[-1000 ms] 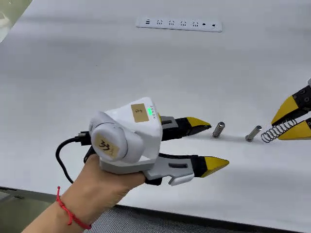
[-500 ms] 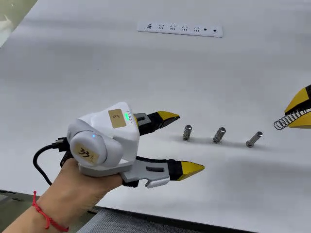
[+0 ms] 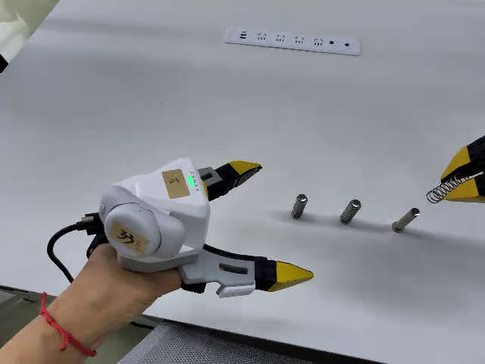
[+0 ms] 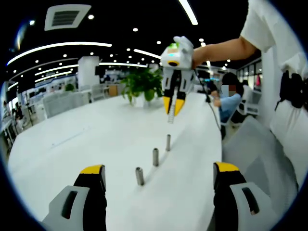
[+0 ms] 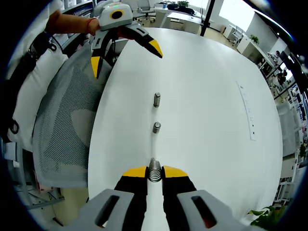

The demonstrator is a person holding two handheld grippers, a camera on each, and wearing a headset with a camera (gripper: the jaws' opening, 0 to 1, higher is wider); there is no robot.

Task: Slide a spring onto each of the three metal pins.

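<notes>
Three short metal pins stand in a row on the white table (image 3: 151, 114). The left pin (image 3: 300, 205) and the middle pin (image 3: 350, 211) each wear a spring. The right pin (image 3: 405, 220) is bare and leans over. My right gripper (image 3: 461, 180) hangs at the right edge, above and right of the bare pin, shut on a loose spring (image 3: 445, 189); its own view shows that spring (image 5: 154, 169) between the yellow tips. My left gripper (image 3: 271, 221) is open and holds nothing, left of the row. The pins (image 4: 155, 157) run away ahead of its jaws.
A white power strip (image 3: 292, 40) lies at the far side of the table. The near table edge runs below the left gripper. A grey mesh chair (image 5: 72, 120) stands beside the table. Other people sit in the office behind (image 4: 231, 91).
My left gripper has drawn back to the left, away from the pins, with its jaws wider apart. The right gripper has carried the spring up and to the right, off the bare pin.
</notes>
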